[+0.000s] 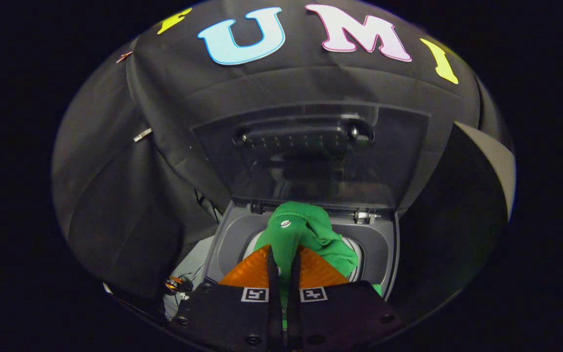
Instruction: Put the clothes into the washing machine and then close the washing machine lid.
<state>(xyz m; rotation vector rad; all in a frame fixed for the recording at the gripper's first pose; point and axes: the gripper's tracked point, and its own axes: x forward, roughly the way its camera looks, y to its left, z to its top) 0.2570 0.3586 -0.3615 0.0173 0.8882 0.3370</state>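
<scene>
Tool clamped on soft, bunched green cloth over washer's round opening.

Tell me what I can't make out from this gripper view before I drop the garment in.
- Drum interior: hidden by the green garment hanging over the washing machine opening.
- Fingertips of the gripper: buried in the cloth they are clamped on.
- Garment's lower part: covered by the fingers.
- Open lid: its dark glass is murky, details behind unclear.
</scene>
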